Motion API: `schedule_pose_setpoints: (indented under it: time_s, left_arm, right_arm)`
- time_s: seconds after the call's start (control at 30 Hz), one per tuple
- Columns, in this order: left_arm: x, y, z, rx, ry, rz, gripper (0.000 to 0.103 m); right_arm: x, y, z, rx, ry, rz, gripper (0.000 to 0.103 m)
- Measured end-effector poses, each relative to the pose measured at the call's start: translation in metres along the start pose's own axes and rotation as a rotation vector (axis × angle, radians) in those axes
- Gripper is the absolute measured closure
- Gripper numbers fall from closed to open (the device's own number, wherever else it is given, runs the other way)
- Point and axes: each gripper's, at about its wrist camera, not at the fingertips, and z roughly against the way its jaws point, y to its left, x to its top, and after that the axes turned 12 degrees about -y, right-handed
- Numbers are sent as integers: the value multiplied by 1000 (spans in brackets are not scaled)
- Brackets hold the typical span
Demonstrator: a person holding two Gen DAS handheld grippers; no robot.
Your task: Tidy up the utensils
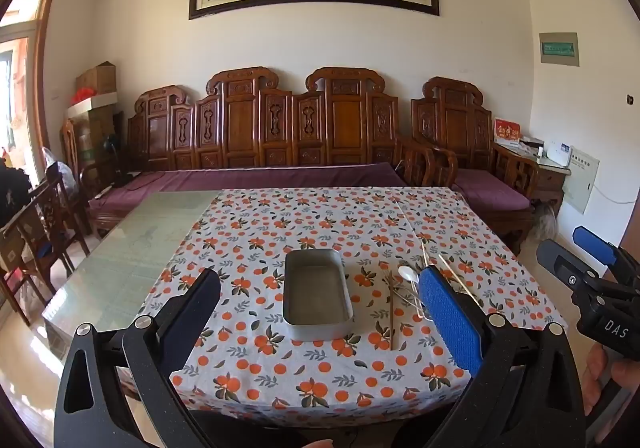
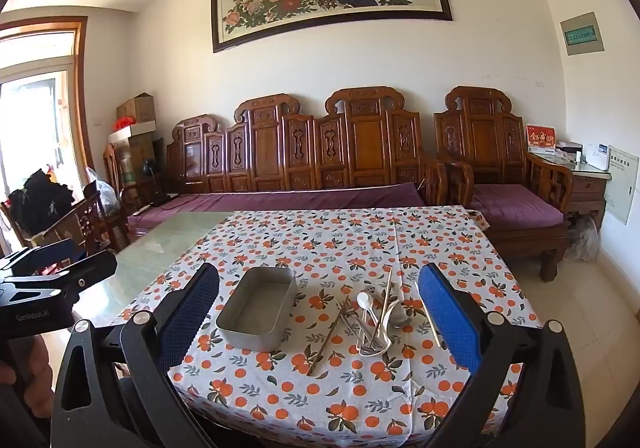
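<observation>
An empty grey metal tray (image 1: 318, 290) (image 2: 258, 312) lies on the orange-print tablecloth (image 1: 304, 224) (image 2: 320, 236). To its right is a heap of utensils (image 2: 374, 318): a white spoon (image 1: 407, 273) (image 2: 364, 300), metal spoons and forks, and several chopsticks, one dark chopstick (image 1: 391, 312) (image 2: 328, 336) lying closest to the tray. My left gripper (image 1: 320, 312) hangs open over the table's near edge, in line with the tray. My right gripper (image 2: 320, 312) is open too, above the near edge with the heap between its fingers' lines, touching nothing. Each gripper shows at the other view's edge.
The cloth covers the right part of a glass-topped table (image 1: 132, 248) (image 2: 160, 244). A carved wooden sofa (image 1: 280, 136) (image 2: 320, 152) with purple cushions stands behind it, wooden chairs (image 1: 44, 224) to the left, a side cabinet (image 2: 588, 184) at the far right. A hand (image 1: 600, 376) holds the right gripper.
</observation>
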Motion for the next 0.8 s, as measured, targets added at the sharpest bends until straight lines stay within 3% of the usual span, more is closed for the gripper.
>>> schedule_pose_setpoints:
  time_s: [0.8]
  left_arm:
    - [0, 0, 0, -1, -9, 3, 7]
  right_arm:
    - [-1, -1, 0, 0, -4, 1, 3]
